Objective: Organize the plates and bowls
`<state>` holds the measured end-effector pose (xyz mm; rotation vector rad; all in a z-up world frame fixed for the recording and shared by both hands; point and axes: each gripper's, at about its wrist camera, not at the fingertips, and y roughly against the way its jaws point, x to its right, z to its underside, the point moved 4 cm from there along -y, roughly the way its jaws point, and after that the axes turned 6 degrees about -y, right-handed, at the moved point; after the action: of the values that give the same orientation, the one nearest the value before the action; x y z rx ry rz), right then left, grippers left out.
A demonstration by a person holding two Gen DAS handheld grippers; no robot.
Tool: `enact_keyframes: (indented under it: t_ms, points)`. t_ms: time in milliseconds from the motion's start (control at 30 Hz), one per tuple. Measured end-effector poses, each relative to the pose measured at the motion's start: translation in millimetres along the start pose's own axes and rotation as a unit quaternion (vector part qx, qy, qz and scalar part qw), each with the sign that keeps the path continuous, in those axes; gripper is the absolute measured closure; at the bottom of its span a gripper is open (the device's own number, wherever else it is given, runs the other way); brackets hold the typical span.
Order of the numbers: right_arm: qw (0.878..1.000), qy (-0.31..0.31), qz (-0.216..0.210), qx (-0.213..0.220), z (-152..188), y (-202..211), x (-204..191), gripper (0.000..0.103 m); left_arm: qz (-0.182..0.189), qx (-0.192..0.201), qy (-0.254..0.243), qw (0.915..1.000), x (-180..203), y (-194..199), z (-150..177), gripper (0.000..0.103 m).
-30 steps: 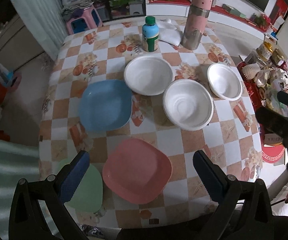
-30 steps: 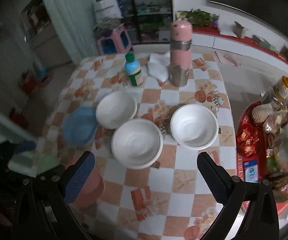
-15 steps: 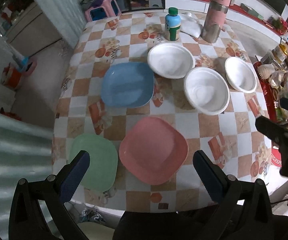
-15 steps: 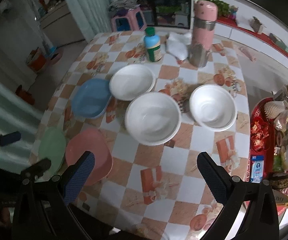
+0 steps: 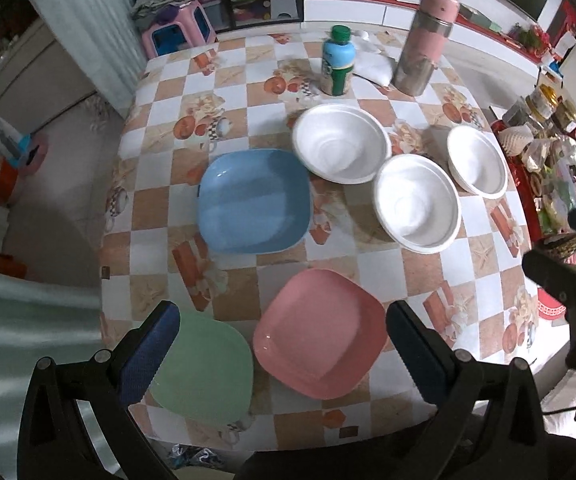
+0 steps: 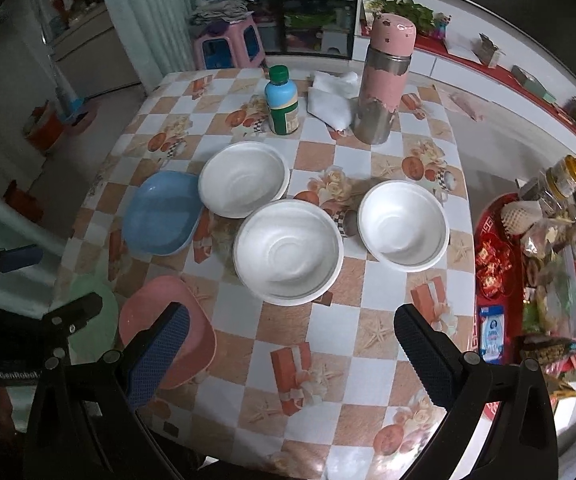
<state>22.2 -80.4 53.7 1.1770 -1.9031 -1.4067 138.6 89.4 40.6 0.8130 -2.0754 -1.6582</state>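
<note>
Three square plates lie on the checked tablecloth: a blue plate [image 5: 254, 200] [image 6: 160, 214] in the middle, a pink plate [image 5: 319, 340] [image 6: 160, 324] near the front edge, and a green plate [image 5: 204, 368] [image 6: 92, 320] at the front left. Three white bowls sit in a row: one [image 5: 341, 142] [image 6: 244, 184] beside the blue plate, one [image 5: 415, 202] [image 6: 288, 250] in the middle, one [image 5: 477, 166] [image 6: 403, 224] at the right. My left gripper [image 5: 284, 344] hovers open above the pink and green plates. My right gripper [image 6: 291, 348] hangs open over the tablecloth in front of the middle bowl.
A green-capped bottle [image 5: 337, 64] [image 6: 282, 100], a pink thermos [image 5: 427, 36] [image 6: 383, 76] and a white cloth [image 6: 331, 100] stand at the table's far end. A red tray of snacks and jars [image 6: 527, 248] lies right of the table. A pink stool [image 5: 176, 28] stands beyond it.
Both cameras have shifted, the left one leftward and closer, so the green plate shows fully. Plates and bowls have not moved. Both grippers stay open.
</note>
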Motion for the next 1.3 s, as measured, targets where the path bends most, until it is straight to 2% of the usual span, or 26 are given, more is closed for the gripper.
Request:
enact_keyframes:
  t_ms: [133, 333, 533, 700, 833, 1067, 1300]
  points:
    - [1.0, 0.002, 0.005, -0.018, 0.8, -3.1, -15.2, 0.0, -0.001, -0.005, 0.007, 1.0, -16.9, -3.9, 3.3, 0.0]
    - [0.999, 0.011, 0.028, -0.023, 2.4, -1.7, -36.5, 0.0, -0.002, -0.001, -0.018, 0.9998, -24.9, -2.3, 7.8, 0.0]
    - [0.998, 0.011, 0.05, -0.024, 4.1, 1.5, -44.5, 0.0, 0.049, 0.041, -0.021, 0.9977, -28.4, 7.7, 2.9, 0.0]
    - [0.997, 0.0, 0.06, -0.044, 12.8, -4.5, -41.2, 0.0, 0.083, 0.039, -0.034, 0.9952, -19.2, 4.4, 3.0, 0.0]
    - [0.997, 0.0, 0.063, -0.046, 14.7, -5.0, -39.7, 0.0, 0.077, 0.024, -0.041, 0.9959, -15.3, -0.6, 3.8, 0.0]
    - [0.996, -0.001, 0.068, -0.05, 14.6, -6.9, -35.1, 0.0, 0.078, 0.016, -0.009, 0.9967, -29.1, -6.0, 3.1, 0.0]
    - [0.997, -0.014, 0.066, -0.049, 13.1, -7.2, -30.9, 0.0, 0.075, 0.012, 0.002, 0.9971, -34.8, -8.0, 3.4, 0.0]
